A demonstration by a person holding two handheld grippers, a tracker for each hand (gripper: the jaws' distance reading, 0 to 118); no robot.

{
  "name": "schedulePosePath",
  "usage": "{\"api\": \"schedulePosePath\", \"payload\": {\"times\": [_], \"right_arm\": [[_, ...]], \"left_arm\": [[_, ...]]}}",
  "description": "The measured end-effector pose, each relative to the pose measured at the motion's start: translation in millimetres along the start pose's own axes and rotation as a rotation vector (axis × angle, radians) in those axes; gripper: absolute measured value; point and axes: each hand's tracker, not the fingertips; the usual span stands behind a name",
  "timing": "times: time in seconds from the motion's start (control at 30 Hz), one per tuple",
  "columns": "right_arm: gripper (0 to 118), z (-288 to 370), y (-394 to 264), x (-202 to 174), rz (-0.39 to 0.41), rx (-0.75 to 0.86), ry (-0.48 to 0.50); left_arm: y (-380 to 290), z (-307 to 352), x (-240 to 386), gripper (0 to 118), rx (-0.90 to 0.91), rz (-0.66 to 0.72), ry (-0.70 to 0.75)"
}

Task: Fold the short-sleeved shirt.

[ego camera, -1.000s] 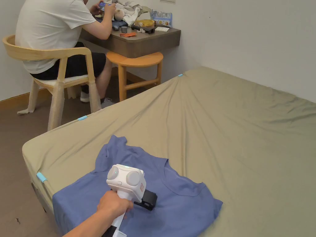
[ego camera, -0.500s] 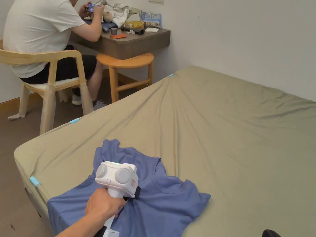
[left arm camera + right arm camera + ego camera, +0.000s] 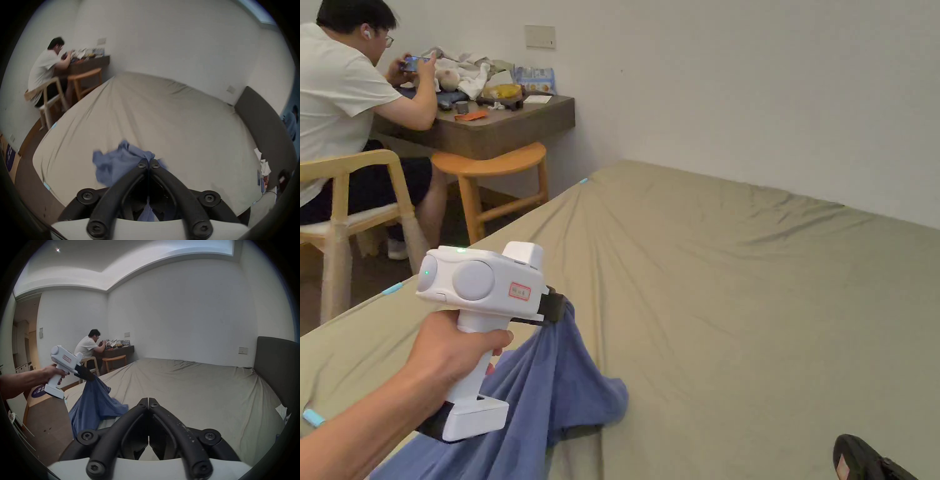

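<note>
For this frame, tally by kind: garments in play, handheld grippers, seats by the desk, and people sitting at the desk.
Garments: 1, the blue short-sleeved shirt, lifted off the olive-sheeted bed
Handheld grippers: 2, the left gripper shut on the shirt, the right gripper shut on nothing
Seats: 2, the pale wooden armchair and the orange-brown wooden stool
People at the desk: 1, the seated person
Total: 6

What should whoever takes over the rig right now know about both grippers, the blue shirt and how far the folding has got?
Left gripper: shut on the blue shirt, holding a pinch of it up above the bed; the rest drapes down onto the sheet near the bed's corner.
Right gripper: jaws closed, nothing between them, over the bed to the shirt's right.
Done: shirt grasped and raised. No fold made.
Left: spread it flat, fold sleeves and body.
</note>
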Motion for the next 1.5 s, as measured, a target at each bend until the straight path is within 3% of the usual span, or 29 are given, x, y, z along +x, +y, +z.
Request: {"api": "schedulePosePath", "payload": {"times": [0.43, 0.8, 0.97, 1.07, 1.2, 1.33, 1.5], "right_arm": [[1, 97.9, -2.4, 65.5, -0.064, 0.103, -0.217], [1, 150.2, -17.5, 117.2, -0.104, 0.101, -0.384], [1, 156.4, -24.9, 133.3, -0.124, 0.086, -0.434], [1, 158.2, -29.4, 140.0, -0.137, 0.077, -0.453], [1, 156.4, -37.8, 150.1, -0.16, 0.05, -0.474], [1, 158.5, -41.2, 154.9, -0.168, 0.032, -0.485], [1, 162.5, -44.2, 156.9, -0.177, 0.023, -0.5]], "left_arm": [[91.5, 68.3, 239.3, 0, 0.216, -0.349, -0.293], [102.6, 33.3, 381.4, 0, 0.205, -0.397, -0.489], [63.0, -15.4, 426.2, 0, 0.119, -0.428, -0.531], [9.7, -55.9, 449.9, 0, 0.036, -0.478, -0.551], [-84.3, -122.4, 469.5, 0, -0.148, -0.412, -0.626], [-173.9, -170.0, 483.6, 0, -0.271, -0.471, -0.573], [-240.3, -196.5, 484.6, 0, -0.315, -0.549, -0.499]]}}
